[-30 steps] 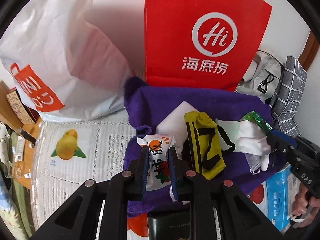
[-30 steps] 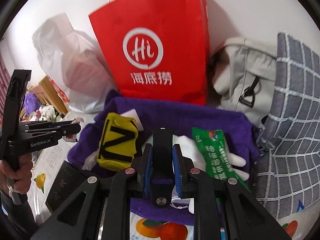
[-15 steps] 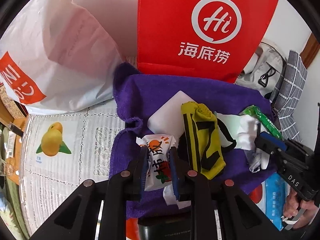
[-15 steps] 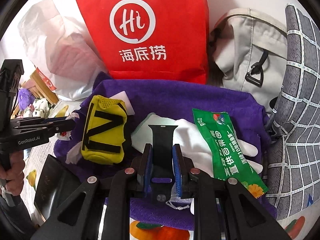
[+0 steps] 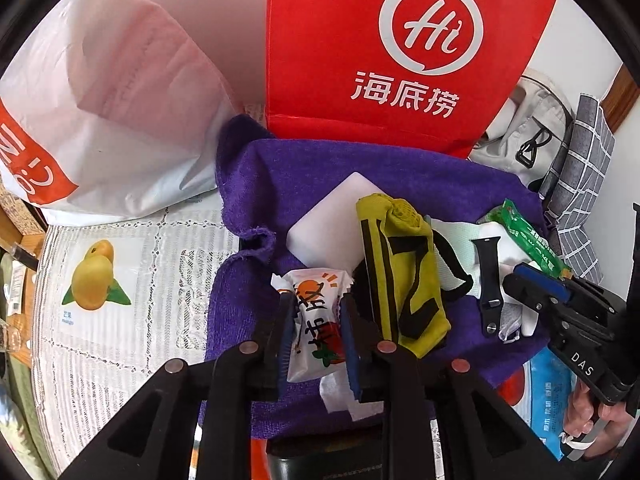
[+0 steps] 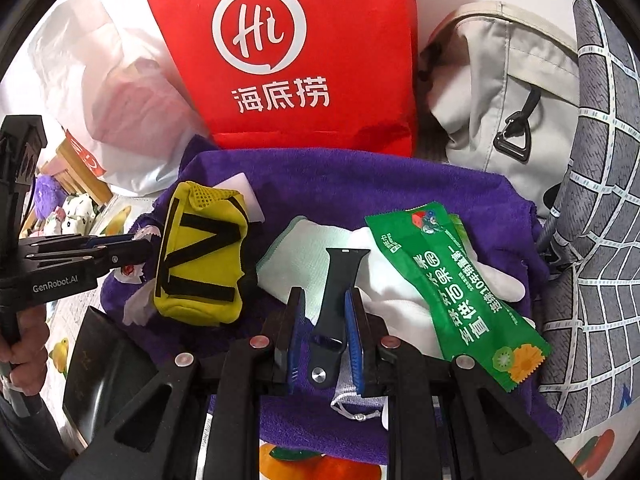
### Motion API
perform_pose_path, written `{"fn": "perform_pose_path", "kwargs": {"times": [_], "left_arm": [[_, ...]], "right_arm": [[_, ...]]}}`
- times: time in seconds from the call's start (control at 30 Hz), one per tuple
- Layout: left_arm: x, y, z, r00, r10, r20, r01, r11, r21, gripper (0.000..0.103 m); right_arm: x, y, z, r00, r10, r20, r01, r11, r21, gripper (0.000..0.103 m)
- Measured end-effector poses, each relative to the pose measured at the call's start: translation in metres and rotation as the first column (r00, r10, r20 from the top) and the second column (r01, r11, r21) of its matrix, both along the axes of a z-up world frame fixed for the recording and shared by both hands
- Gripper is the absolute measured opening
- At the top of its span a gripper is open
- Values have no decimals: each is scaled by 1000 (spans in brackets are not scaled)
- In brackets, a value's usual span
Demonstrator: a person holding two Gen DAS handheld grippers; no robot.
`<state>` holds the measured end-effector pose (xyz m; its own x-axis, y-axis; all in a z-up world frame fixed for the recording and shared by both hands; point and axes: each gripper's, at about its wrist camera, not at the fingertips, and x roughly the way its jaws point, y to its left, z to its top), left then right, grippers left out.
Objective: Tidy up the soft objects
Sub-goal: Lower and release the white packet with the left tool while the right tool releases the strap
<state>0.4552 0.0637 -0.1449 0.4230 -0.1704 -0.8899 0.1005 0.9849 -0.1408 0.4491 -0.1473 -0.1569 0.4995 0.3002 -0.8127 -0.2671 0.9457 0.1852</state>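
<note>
A purple towel (image 5: 304, 168) lies spread on the table with soft things on it. My left gripper (image 5: 316, 300) holds a white snack packet (image 5: 316, 320) with an orange print. Its jaws are opening, but the pads still touch the packet, which rests low on the towel. Beside it lie a yellow pouch (image 5: 404, 272) with black straps and a white foam block (image 5: 332, 220). My right gripper (image 6: 324, 292) is shut on a black watch strap (image 6: 336, 296) over a white cloth (image 6: 304, 256). A green sachet (image 6: 452, 292) lies to its right.
A red paper bag (image 6: 288, 52) stands behind the towel, with a white plastic bag (image 5: 120, 92) to its left. A beige bag (image 6: 500, 92) and grey checked fabric (image 6: 600, 200) lie at the right. A black box (image 6: 104, 372) sits near the towel's front left. A hand (image 6: 20, 340) grips the left tool.
Both grippers have sunk closer to the purple towel with their loads. The left pads stand slightly wider around the snack packet. The strap now tilts to the right between the right pads.
</note>
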Motion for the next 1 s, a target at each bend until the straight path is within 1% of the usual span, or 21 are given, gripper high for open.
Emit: {"fn": "perform_pose_path", "kwargs": {"times": [0.17,0.2,0.27,0.3,0.33,0.37,0.4,0.47,0.5,0.53,0.57,0.63,0.67,0.73,0.8,0.83,0.93,1.0], "left_arm": [[2,2,-1,1000,4,-13,-5,1000,-31,26],[2,2,-1,1000,4,-15,-4,999,-37,29],[3,3,-1,1000,6,-19,-7,999,-47,37],[3,4,0,1000,9,-18,-10,998,-55,43],[2,5,1,1000,11,-13,-12,998,-67,48],[2,6,3,1000,10,1,-10,997,-77,51],[2,6,4,1000,9,6,-9,997,-82,55],[1,5,6,1000,6,15,-4,996,-90,57],[1,5,7,1000,2,15,0,996,-93,60],[0,4,8,1000,0,15,2,995,-97,62],[0,5,9,1000,3,17,-1,995,-103,63],[-1,5,11,1000,5,20,-3,995,-105,65],[-1,5,11,1000,5,21,-3,995,-103,65],[-1,5,13,1000,1,24,1,995,-96,68],[-2,3,15,999,-4,32,7,996,-86,71],[-3,2,16,999,-6,39,9,997,-80,73],[-5,-1,19,999,0,50,4,998,-68,77],[-6,-3,21,998,4,57,-1,998,-58,79]], "right_arm": [[-3,2,8,1000,5,20,-4,1000,-19,22],[-5,1,11,1000,5,25,-5,1000,-21,23],[-7,1,16,999,7,37,-6,1000,-21,30],[-8,0,19,999,7,45,-6,1000,-22,32],[-9,0,21,999,6,50,-4,1000,-24,36],[-10,-1,24,998,4,56,-2,1000,-27,38],[-10,-1,26,998,4,63,-2,1000,-28,39],[-11,-3,29,998,2,69,1,999,-33,41],[-12,-5,30,997,-2,72,4,999,-35,42],[-12,-6,30,997,-4,74,7,999,-37,46],[-12,-7,31,997,-8,77,11,999,-40,49],[-12,-9,31,997,-18,78,22,999,-47,52],[-12,-10,31,997,-23,77,27,998,-49,56],[-11,-13,32,996,-35,76,39,998,-52,60],[-12,-14,33,997,-36,75,41,997,-62,60],[-12,-15,33,997,-39,73,44,997,-70,62],[-11,-17,34,995,-67,69,73,994,-85,78],[-10,-17,33,996,-71,62,76,993,-88,79]]}}
